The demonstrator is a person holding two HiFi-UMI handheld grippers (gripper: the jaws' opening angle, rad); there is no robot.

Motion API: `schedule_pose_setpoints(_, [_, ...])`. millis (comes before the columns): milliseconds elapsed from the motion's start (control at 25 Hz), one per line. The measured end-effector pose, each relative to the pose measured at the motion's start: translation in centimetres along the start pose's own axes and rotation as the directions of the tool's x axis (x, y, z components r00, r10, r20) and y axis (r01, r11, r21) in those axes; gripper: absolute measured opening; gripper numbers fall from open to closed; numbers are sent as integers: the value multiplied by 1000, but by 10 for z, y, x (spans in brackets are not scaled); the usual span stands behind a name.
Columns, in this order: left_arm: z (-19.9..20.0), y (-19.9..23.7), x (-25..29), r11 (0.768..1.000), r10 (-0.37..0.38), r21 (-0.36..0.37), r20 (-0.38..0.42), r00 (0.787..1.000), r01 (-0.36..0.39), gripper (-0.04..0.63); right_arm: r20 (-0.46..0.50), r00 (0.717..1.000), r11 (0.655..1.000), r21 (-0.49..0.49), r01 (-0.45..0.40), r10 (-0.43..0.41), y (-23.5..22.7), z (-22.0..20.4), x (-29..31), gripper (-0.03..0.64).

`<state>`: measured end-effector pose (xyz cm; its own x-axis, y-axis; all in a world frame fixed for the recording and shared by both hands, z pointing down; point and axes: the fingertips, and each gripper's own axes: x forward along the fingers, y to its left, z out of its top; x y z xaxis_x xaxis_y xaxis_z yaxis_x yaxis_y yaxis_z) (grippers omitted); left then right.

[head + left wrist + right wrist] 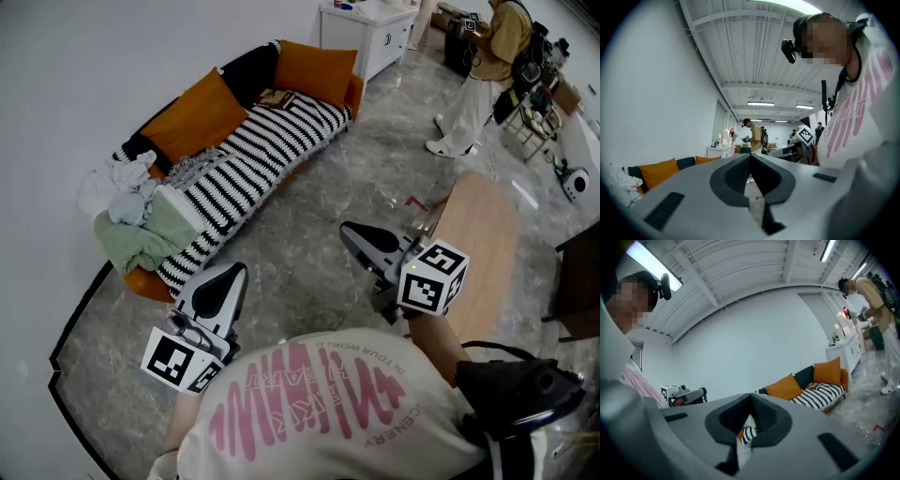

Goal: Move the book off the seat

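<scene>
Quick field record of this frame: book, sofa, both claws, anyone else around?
target: book lies at the far end of the sofa seat, beside an orange cushion; untouched
seat: black-and-white striped cover; clothes pile at near end
left claw: shut, empty, short of the sofa
right claw: shut, empty, short of the sofa
bystander: person standing beyond the white cabinet

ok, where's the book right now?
Head view, upper middle: the book lies on the striped sofa seat at its far end, beside the orange cushion nearest the white cabinet.
</scene>
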<state>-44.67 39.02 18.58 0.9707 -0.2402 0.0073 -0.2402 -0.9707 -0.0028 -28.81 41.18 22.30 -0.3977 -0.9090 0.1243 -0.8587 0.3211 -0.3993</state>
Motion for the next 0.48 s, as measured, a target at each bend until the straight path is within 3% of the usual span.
schedule_pose_setpoints(480, [3,2,-1,1000,5,-4,-6,1000,-5,-6,-10,1000,1000,1,2,-2,1,3,1,9])
